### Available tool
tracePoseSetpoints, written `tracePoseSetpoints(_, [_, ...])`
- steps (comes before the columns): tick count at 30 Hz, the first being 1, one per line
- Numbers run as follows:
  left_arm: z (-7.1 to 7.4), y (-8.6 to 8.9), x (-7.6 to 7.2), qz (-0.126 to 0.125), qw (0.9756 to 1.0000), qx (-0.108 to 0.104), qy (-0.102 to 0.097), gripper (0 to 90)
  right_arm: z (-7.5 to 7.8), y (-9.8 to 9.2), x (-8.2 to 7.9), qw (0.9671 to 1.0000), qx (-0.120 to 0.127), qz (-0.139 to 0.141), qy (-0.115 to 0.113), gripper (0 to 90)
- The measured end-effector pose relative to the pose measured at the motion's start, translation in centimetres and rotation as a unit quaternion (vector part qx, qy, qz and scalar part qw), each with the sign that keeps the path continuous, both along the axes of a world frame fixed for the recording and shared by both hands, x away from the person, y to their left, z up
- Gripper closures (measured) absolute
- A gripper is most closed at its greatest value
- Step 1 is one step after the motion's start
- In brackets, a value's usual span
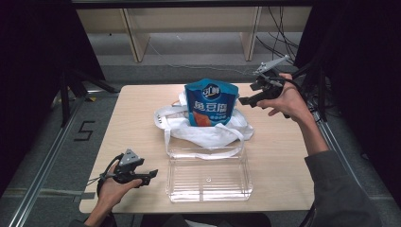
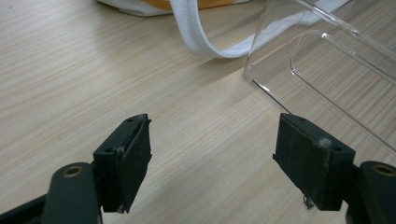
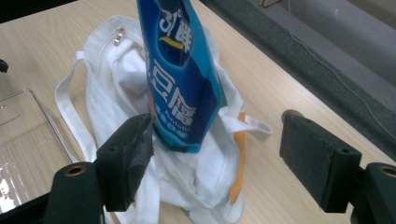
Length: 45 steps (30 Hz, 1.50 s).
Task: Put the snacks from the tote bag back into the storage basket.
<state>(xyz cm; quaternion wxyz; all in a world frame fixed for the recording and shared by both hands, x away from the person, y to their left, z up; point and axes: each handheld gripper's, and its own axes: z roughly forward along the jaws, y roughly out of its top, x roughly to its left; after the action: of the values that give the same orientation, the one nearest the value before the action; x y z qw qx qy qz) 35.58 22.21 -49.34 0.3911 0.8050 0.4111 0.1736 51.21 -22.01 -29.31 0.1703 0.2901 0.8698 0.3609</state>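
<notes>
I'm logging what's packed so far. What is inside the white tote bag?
A blue snack pouch stands upright in the white tote bag, its top sticking well out. The pouch's base is hidden by the fabric, and so is anything else deeper in the bag.

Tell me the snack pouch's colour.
Blue snack pouch with white lettering, orange near the bottom; clearest in the high view.

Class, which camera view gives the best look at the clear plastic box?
The high view: the whole clear plastic box shows on the table, in front of the white bag. The left gripper view catches one corner; the right gripper view catches another part at its left edge.
</notes>
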Motion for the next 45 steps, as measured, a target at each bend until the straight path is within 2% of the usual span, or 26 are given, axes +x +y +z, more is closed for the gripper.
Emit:
tracePoseSetpoints(2, [-0.2,-0.1,-0.1,-0.002,1.0000,-0.007,0.002,25.7,0.2,0.3,0.1,1.0000,-0.002,0.000,-0.004,26.4])
tracePoseSetpoints(4, [-0.3,-0.2,-0.2,0.002,1.0000,-0.003,0.008,25.4,0.4,0.6,0.4,1.0000,-0.004,0.003,-0.005,26.0])
tracePoseSetpoints(6, [-0.4,-0.1,-0.2,-0.001,1.0000,0.008,0.001,25.2,0.4,1.0,0.6,1.0000,-0.004,-0.002,-0.004,25.9])
tracePoseSetpoints(8, [-0.4,-0.1,-0.4,0.004,1.0000,0.008,0.002,25.0,0.8,1.4,1.0,0.9999,-0.011,0.009,0.001,26.0])
tracePoseSetpoints(12, [-0.4,0.0,-0.6,0.005,0.9999,0.011,0.002,25.0,1.3,2.0,1.1,0.9998,-0.015,0.013,-0.002,26.0])
tracePoseSetpoints(13, [-0.5,-0.1,-0.7,0.007,1.0000,0.005,0.002,25.0,1.4,2.2,1.2,0.9998,-0.015,0.016,-0.005,26.0])
tracePoseSetpoints(14, [-0.6,0.0,-0.8,0.004,0.9999,0.011,0.000,25.0,1.5,2.5,1.3,0.9997,-0.011,0.016,-0.013,26.0])
tracePoseSetpoints(15, [-0.6,0.0,-0.8,0.000,0.9999,0.012,-0.005,25.1,1.8,2.6,1.3,0.9997,-0.013,0.019,-0.008,26.0])
tracePoseSetpoints(16, [-0.6,0.0,-0.8,0.003,0.9999,0.013,-0.001,25.1,1.9,2.9,1.4,0.9996,-0.010,0.021,-0.017,26.0])
tracePoseSetpoints(19, [-0.5,0.2,-0.8,0.001,0.9999,0.016,-0.005,25.1,2.2,3.8,1.7,0.9995,-0.021,0.021,-0.004,26.1])
tracePoseSetpoints(22, [-0.5,0.1,-0.9,0.000,0.9999,0.014,0.007,25.1,2.3,4.5,2.6,0.9995,-0.023,0.020,-0.003,28.0])
tracePoseSetpoints(23, [-0.6,0.1,-0.9,-0.001,0.9999,0.016,0.001,25.1,2.3,4.8,2.8,0.9996,-0.020,0.017,0.002,28.2])
tracePoseSetpoints(26, [-0.6,0.1,-0.9,-0.005,0.9998,0.017,0.003,25.1,2.0,5.9,3.5,0.9995,-0.025,0.013,0.016,29.4])
tracePoseSetpoints(27, [-0.7,0.0,-0.9,-0.002,0.9999,0.009,0.005,25.1,2.0,6.2,3.9,0.9990,-0.038,0.022,0.012,30.5])
tracePoseSetpoints(29, [-0.7,0.0,-1.0,0.000,0.9999,0.010,0.006,25.0,1.8,6.9,4.3,0.9987,-0.039,0.020,0.024,32.8])
tracePoseSetpoints(31, [-0.6,0.1,-1.0,-0.009,0.9998,0.019,0.001,25.0,1.7,7.6,4.6,0.9982,-0.049,0.025,0.023,35.1])
tracePoseSetpoints(34, [-0.7,0.1,-1.1,-0.004,0.9999,0.011,-0.004,25.1,1.6,8.4,5.1,0.9974,-0.059,0.035,0.022,40.8])
tracePoseSetpoints(35, [-0.6,0.3,-1.1,-0.008,0.9999,0.015,0.001,25.0,1.5,8.6,5.4,0.9969,-0.061,0.044,0.024,41.8])
tracePoseSetpoints(36, [-0.6,0.2,-1.1,-0.002,0.9999,0.008,0.009,25.0,1.3,9.1,5.6,0.9964,-0.066,0.044,0.029,45.3])
tracePoseSetpoints(37, [-0.5,0.3,-1.2,-0.004,0.9999,0.010,0.008,25.0,1.3,9.1,5.6,0.9964,-0.066,0.044,0.029,45.3])
tracePoseSetpoints(39, [-0.6,0.2,-1.2,-0.006,0.9999,0.009,-0.002,25.0,1.2,9.6,5.9,0.9954,-0.073,0.054,0.032,47.8])
tracePoseSetpoints(41, [-0.6,0.1,-1.3,-0.006,0.9999,0.009,0.000,25.1,0.9,10.0,6.1,0.9947,-0.080,0.057,0.032,52.2])
tracePoseSetpoints(42, [-0.6,0.2,-1.3,-0.008,0.9999,0.011,0.007,25.1,0.8,10.1,6.2,0.9942,-0.082,0.056,0.040,52.7])
tracePoseSetpoints(43, [-0.5,0.3,-1.3,-0.012,0.9998,0.015,0.000,25.1,0.7,10.3,6.3,0.9940,-0.085,0.054,0.042,54.3])
tracePoseSetpoints(44, [-0.6,0.2,-1.4,-0.006,0.9999,0.010,0.007,25.1,0.7,10.3,6.6,0.9935,-0.090,0.061,0.033,56.4])
tracePoseSetpoints(45, [-0.6,0.3,-1.4,-0.003,0.9999,0.009,0.005,25.0,0.6,10.4,6.6,0.9941,-0.086,0.052,0.040,57.1])
